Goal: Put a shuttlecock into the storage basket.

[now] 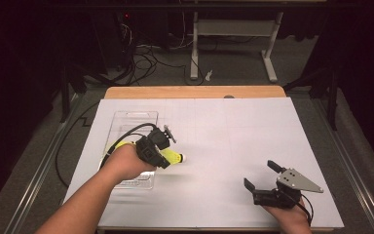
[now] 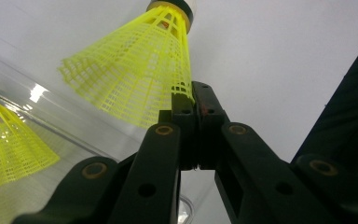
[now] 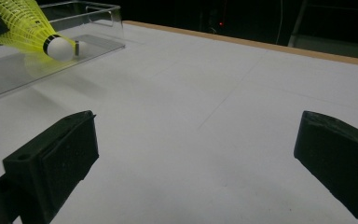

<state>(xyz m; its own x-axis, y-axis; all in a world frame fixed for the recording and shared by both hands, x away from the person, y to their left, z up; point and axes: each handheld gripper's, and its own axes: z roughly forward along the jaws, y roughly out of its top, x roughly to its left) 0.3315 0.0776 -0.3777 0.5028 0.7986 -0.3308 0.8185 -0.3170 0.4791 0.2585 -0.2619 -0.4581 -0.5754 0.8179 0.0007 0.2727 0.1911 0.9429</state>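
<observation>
Lifting shuttlecock from clear tray at table's left edge; left gripper pinching skirt rim, go gently; right gripper gaping, empty.

light: bright table, dark surround | glare: clear tray | focus: soft

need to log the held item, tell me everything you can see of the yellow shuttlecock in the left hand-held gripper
The yellow shuttlecock has a flared skirt of net-like plastic mesh, a dark band with a gold edge, and a rounded white tip. The left hand-held gripper is shut on the skirt's rim, holding it off the white table, tip pointing away from the hand, beside the clear tray. Nothing else touches it.
</observation>
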